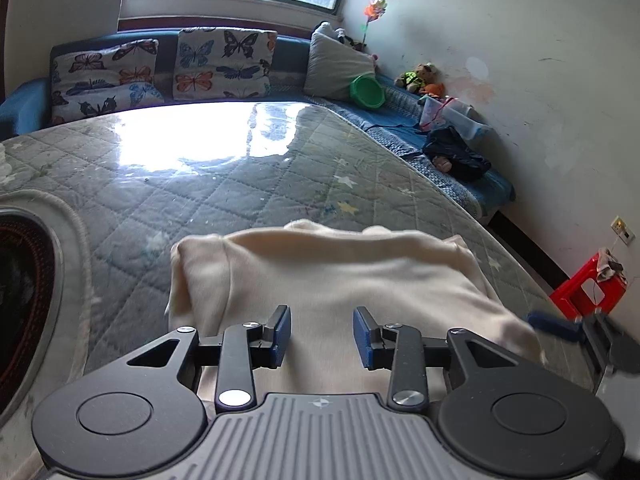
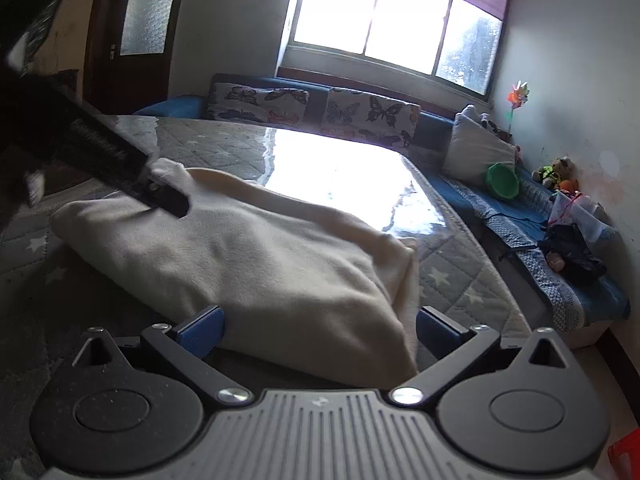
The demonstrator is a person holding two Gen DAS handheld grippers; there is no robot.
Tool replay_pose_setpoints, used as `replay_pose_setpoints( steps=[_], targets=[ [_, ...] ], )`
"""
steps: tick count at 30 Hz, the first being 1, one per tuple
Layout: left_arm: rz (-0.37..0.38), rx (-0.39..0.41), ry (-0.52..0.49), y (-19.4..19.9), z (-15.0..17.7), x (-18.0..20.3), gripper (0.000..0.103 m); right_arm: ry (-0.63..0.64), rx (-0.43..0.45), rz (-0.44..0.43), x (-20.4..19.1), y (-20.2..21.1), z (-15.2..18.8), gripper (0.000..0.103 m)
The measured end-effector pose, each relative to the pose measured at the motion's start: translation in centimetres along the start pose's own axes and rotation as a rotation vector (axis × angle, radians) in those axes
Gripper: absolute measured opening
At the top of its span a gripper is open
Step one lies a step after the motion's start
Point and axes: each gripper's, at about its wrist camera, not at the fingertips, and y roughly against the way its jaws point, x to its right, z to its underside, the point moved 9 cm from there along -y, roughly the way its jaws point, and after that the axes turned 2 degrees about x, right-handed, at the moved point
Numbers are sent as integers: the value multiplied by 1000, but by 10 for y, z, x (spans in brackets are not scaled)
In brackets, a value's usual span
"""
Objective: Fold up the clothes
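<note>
Looking down my left gripper [image 1: 322,336], I see its blue pads parted a moderate way with nothing between them; they hang just over the cream garment [image 1: 340,276], and I cannot tell whether they touch the cloth. My right gripper [image 2: 318,330] is spread much wider, its two blue pads sitting either side of the garment's [image 2: 248,256] near corner, not pinching it. In the left view the right gripper's blue fingertip [image 1: 554,326] shows at the garment's right edge, blurred. In the right view the left gripper's dark body [image 2: 120,168] reaches in over the garment's far left corner.

The garment lies folded on the quilted grey mat [image 1: 224,200], near the mat's front right part. The mat's right edge [image 1: 452,184] runs just beside it, with a blue bench [image 1: 404,120] beyond and a red stool [image 1: 586,288] on the floor. Ahead and to the left the mat is bare up to the butterfly cushions [image 1: 224,64].

The garment's long axis runs left to right across my left view.
</note>
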Motion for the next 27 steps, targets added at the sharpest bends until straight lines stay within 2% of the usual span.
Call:
replay_pose_setpoints(
  steps=[8, 27],
  targets=[
    [0, 27, -24, 22, 20, 2, 43, -34, 38, 129, 30, 8, -12, 103],
    [-14, 29, 5, 27, 32, -7, 48, 12, 28, 260, 52, 9, 9, 103]
  ],
)
